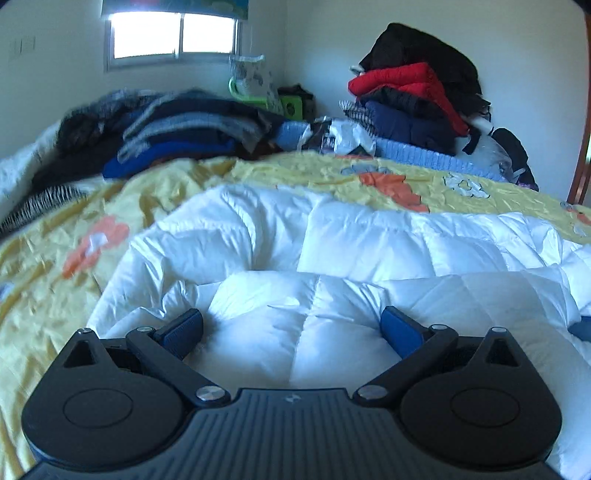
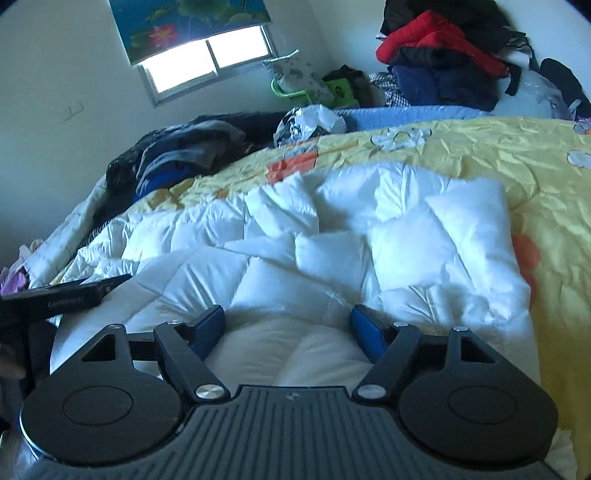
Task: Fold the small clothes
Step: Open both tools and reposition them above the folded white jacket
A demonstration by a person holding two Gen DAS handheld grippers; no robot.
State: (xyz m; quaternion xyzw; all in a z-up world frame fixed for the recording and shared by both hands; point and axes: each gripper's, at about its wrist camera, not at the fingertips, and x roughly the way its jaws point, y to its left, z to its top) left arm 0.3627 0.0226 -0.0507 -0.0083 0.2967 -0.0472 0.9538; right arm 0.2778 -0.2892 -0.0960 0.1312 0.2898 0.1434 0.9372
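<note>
Jaws are standing apart on both tools, nothing clamped: the left gripper and right gripper are hovering low over the white puffy garment, likely to regrip for a fold. It is lying rumpled on the yellow bedspread (at 12 o'clock from each tool). A patterned bag, contents hidden, is standing at 12 o'clock by the wall.

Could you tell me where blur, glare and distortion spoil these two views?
Left wrist view: window blown out, dark clothes pile smeared, walls bowed by the fisheye. Right wrist view: window glares too, horizon tilted, white puffy garment fairly sharp.
</note>
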